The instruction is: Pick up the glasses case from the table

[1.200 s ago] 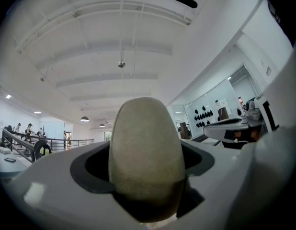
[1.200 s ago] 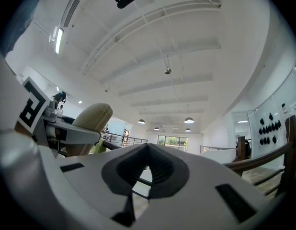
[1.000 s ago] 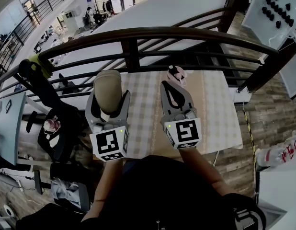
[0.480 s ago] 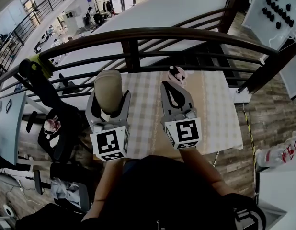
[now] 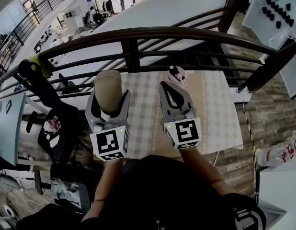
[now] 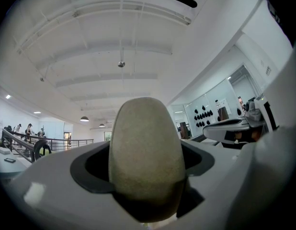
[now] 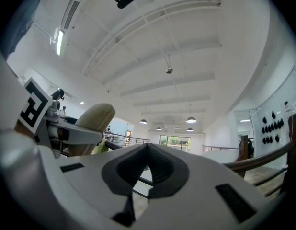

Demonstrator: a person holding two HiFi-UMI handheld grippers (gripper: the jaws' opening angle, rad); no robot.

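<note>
At the left of the head view, the left gripper [image 5: 108, 104] clamps its jaws on the beige glasses case [image 5: 108, 86]. The case stands upright between them, seemingly raised off the checked table [image 5: 220, 114], so the pick looks done. Right of centre, the right gripper [image 5: 171, 87] has its jaws pressed together on nothing, apparently idle, near a small pink object [image 5: 176, 74].

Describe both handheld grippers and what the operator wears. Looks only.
The left gripper and right gripper match: light grey plastic bodies tapering into two jaws lined with dark ridged pads. Each carries a white cube with black square markers at the hand end, with a small green light by it. No cables show. The person wears a dark top.
</note>
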